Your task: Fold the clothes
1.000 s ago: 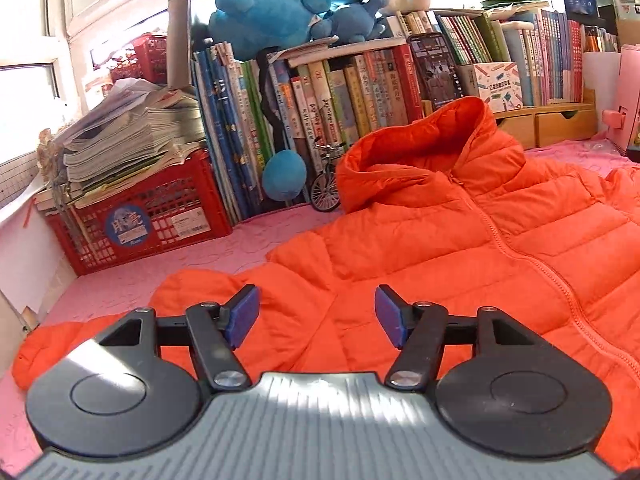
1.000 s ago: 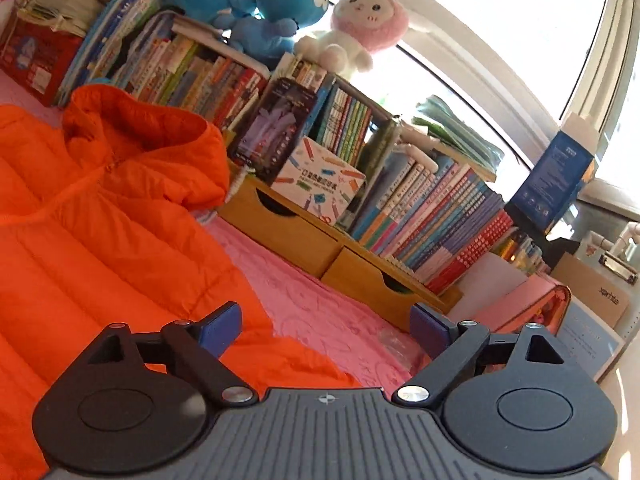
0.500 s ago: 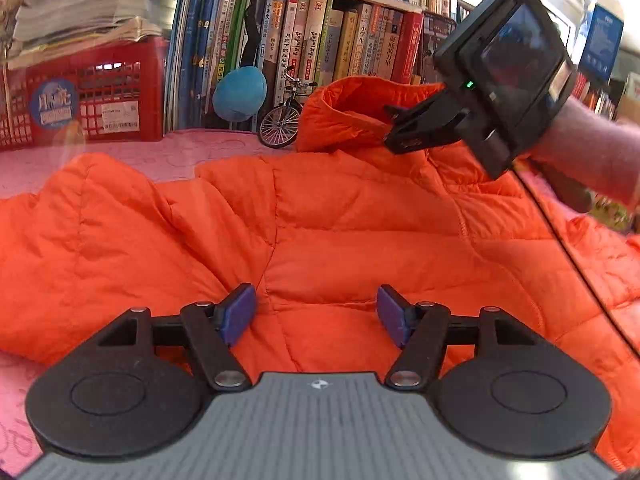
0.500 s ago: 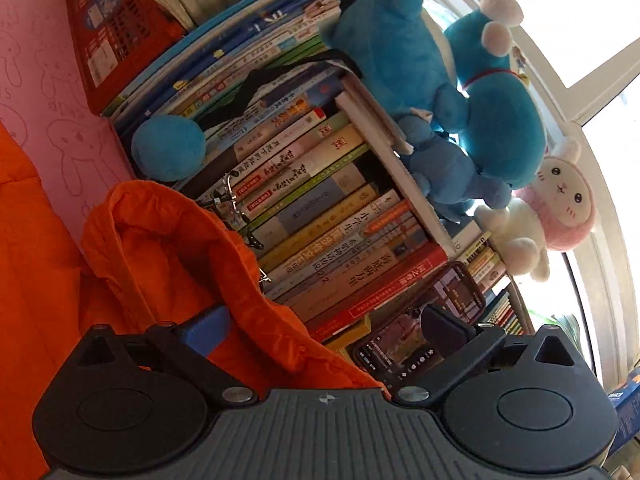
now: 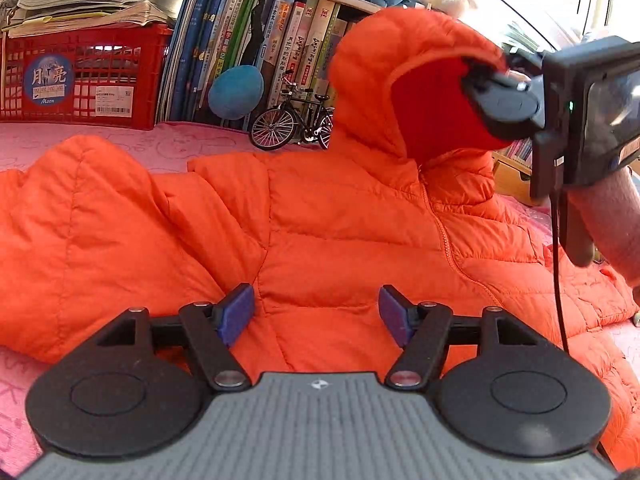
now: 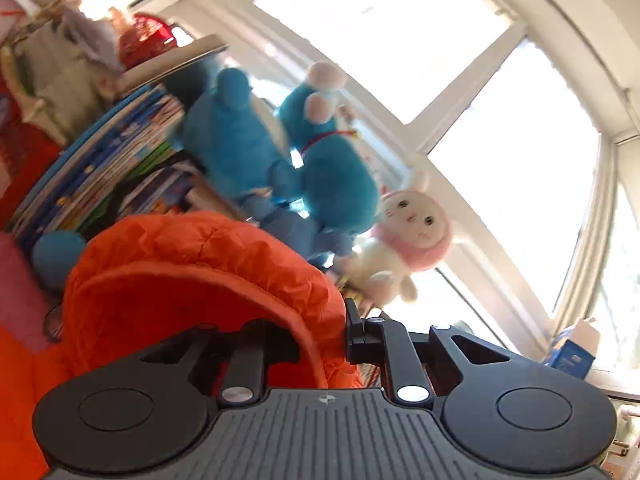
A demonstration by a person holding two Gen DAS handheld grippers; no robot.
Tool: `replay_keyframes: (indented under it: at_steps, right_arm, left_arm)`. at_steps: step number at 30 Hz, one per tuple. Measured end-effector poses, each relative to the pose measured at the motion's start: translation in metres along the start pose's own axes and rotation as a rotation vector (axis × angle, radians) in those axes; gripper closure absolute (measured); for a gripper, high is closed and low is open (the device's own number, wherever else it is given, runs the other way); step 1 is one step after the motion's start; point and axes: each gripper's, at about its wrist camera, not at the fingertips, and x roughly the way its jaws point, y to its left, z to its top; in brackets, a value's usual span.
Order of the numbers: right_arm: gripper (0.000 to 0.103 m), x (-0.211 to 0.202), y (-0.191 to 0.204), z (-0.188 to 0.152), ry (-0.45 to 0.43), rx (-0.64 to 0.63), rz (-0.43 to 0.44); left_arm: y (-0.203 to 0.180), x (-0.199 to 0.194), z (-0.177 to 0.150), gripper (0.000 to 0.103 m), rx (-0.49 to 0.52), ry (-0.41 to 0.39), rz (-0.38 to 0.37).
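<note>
Orange puffer jacket (image 5: 340,232) lies front-up, zipped, across the pink desk (image 5: 120,142). Hood (image 5: 404,68) is at the far side, lifted upright in front of the row of books (image 5: 296,40). One sleeve (image 5: 80,220) sprawls out to the left.

Handling, my read: light, soft, quilted down. It will puff back up after a fold, and the shell looks slick, so folds may slide. No stiffness, so anything lifted droops. Best holds are edges with a seam: hood rim, cuff, hem. A pinch in the middle of a panel would probably just grab loft.

Right gripper (image 6: 320,344): jaws closing on the hood rim. In its own view the orange rim runs between the two fingers, one finger inside the hood and one outside. In the left view it sits at the hood's right edge, with the hood standing up off the desk from it. Looks like it has the fabric.

Left gripper (image 5: 316,312): jaws opening, roughly halfway, blue pads (image 5: 236,314) apart. It sits low over the near chest panel, close to the sleeve seam. Nothing pinched; jacket surface shows in the gap. Can't tell if the pads brush the fabric.

Toy bicycle (image 5: 292,120) stands just beyond the jacket's shoulder, left of the hood; keep fabric clear of it when folding.
</note>
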Motion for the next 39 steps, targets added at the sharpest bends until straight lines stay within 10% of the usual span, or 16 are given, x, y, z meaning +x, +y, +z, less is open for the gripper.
replay_keyframes:
  at_steps: [5, 9, 13, 16, 22, 25, 27, 36, 39]
  right_arm:
    - [0.054, 0.006, 0.029, -0.040, 0.285, -0.044, 0.302]
    - [0.041, -0.004, 0.028, -0.051, 0.258, -0.042, 0.222]
    - [0.038, -0.009, 0.024, -0.057, 0.132, -0.180, 0.167]
    - [0.038, -0.009, 0.027, -0.062, 0.027, -0.326, 0.222]
    - [0.038, 0.002, 0.034, -0.074, -0.094, -0.465, 0.313]
    - [0.056, 0.014, 0.036, -0.080, -0.108, -0.504, 0.329]
    - [0.095, 0.022, 0.033, -0.084, -0.107, -0.509, 0.331]
    - [0.077, 0.038, 0.029, -0.090, -0.142, -0.452, 0.323]
    - [0.092, 0.046, 0.034, -0.093, -0.106, -0.428, 0.337]
  left_arm:
    - [0.001, -0.001, -0.001, 0.034, -0.012, -0.006, -0.005]
    - [0.000, -0.005, 0.000, 0.035, -0.008, -0.043, 0.039]
    - [-0.042, -0.010, 0.010, 0.032, 0.355, -0.203, 0.245]
    - [-0.067, 0.004, 0.028, 0.027, 0.652, -0.278, 0.247]
    - [-0.107, 0.081, 0.052, 0.034, 0.938, -0.237, 0.248]
    - [-0.118, 0.113, 0.065, 0.038, 0.971, -0.224, 0.243]
    - [-0.121, 0.128, 0.071, 0.040, 0.980, -0.218, 0.226]
    - [-0.134, 0.188, 0.079, 0.072, 0.935, -0.179, 0.174]
    - [-0.129, 0.199, 0.079, 0.083, 0.898, -0.143, 0.215]
